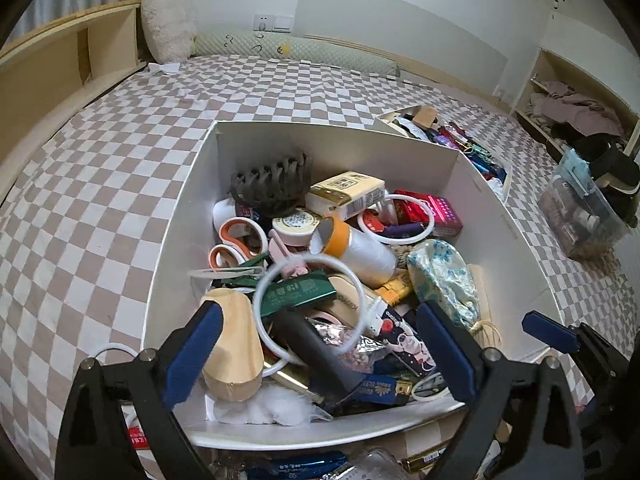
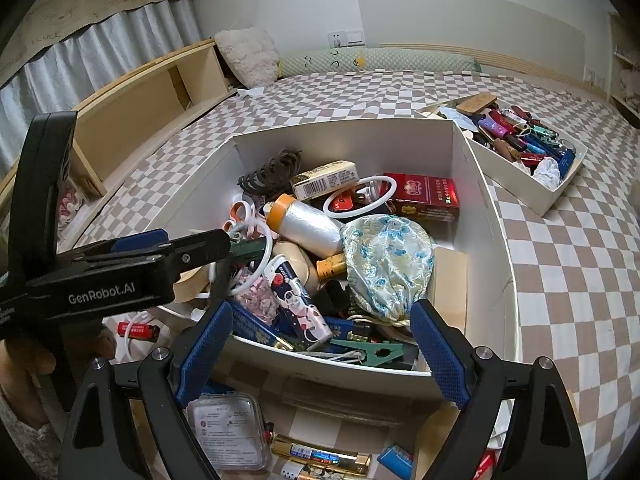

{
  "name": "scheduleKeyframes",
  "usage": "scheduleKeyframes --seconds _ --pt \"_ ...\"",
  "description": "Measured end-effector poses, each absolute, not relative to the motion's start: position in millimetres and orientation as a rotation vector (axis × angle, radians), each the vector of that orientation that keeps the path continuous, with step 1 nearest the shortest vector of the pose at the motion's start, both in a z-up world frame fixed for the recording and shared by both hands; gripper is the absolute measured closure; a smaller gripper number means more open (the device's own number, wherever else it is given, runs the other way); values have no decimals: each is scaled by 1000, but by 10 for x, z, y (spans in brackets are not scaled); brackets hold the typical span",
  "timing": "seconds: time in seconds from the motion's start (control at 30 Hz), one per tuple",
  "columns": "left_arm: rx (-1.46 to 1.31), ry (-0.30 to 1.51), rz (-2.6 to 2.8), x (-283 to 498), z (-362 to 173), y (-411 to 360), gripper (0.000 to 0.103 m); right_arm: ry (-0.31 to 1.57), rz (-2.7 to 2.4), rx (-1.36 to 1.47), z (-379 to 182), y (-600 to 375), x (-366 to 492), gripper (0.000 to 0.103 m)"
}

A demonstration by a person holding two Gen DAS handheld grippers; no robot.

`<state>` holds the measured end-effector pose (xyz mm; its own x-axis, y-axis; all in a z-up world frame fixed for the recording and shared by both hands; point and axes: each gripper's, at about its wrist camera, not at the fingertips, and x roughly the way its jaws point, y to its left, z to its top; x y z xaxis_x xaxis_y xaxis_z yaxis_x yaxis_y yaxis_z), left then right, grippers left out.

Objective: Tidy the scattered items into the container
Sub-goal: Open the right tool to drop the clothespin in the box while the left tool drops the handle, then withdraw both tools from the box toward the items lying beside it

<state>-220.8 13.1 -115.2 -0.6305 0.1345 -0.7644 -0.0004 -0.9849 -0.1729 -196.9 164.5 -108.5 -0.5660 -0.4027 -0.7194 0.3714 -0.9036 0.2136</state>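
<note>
Blue-padded fingers frame both views, spread wide with nothing between them. Nearest me, still loose on the checked bed, lie a clear plastic case (image 2: 228,432), a gold lighter (image 2: 320,458) lying left to right, and a small blue lighter (image 2: 394,460). These sit just below my right fingers (image 2: 320,354), so I judge that hand the nearer one for the next pick. My left fingers (image 1: 316,354) hang over the near-left part of the white box (image 2: 340,136), above a beige roll (image 1: 236,344). Beyond, the box is heaped: white thread spool (image 2: 310,222), floral pouch (image 2: 390,264), red pack (image 2: 422,196).
</note>
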Motion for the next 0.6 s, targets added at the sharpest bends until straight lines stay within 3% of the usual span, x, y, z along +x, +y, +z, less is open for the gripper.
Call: scheduleKeyframes --seconds 0.6 --pt "-1290 -240 2769 -2120 -1040 128 5 -11 -2489 1133 -1013 1656 -1885 13"
